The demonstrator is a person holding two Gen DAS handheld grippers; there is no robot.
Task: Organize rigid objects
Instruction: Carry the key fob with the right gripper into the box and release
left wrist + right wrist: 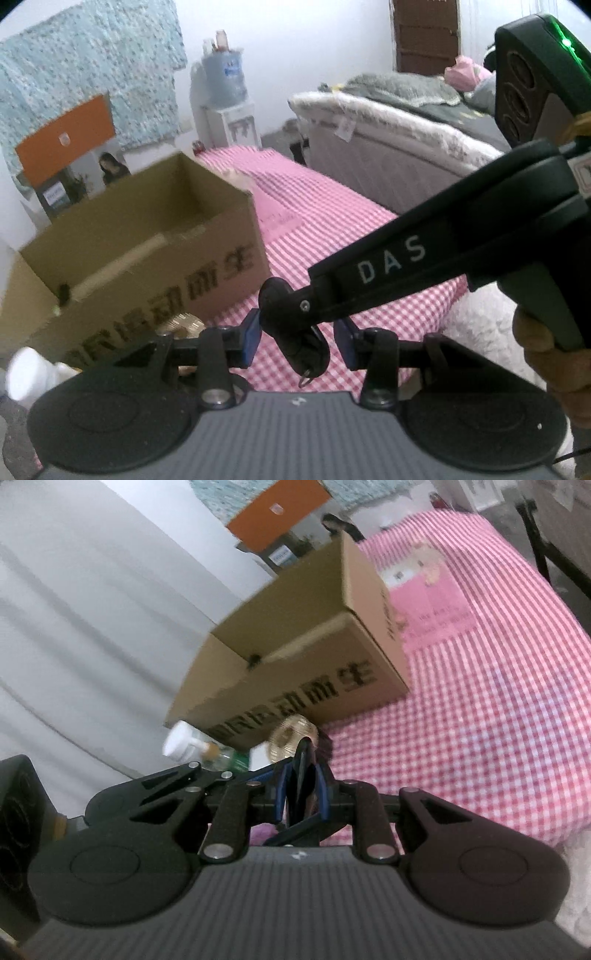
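Note:
An open cardboard box (147,236) with black printed characters stands on the pink checked cloth (332,221); it also shows in the right wrist view (303,657). My right gripper (302,794) is shut on a small black object (301,771), which also shows in the left wrist view (306,350) with a small metal ring at its end. My left gripper (297,338) is open, its blue pads on either side of that black object without touching it. A gold round object (291,734) lies at the box's front, and also shows in the left wrist view (181,323).
A white-capped bottle (184,742) and a green-labelled bottle (229,760) lie left of the gold object. A bed (406,122) with grey bedding stands at the right, a water dispenser (229,107) at the back. A white curtain (92,627) hangs left.

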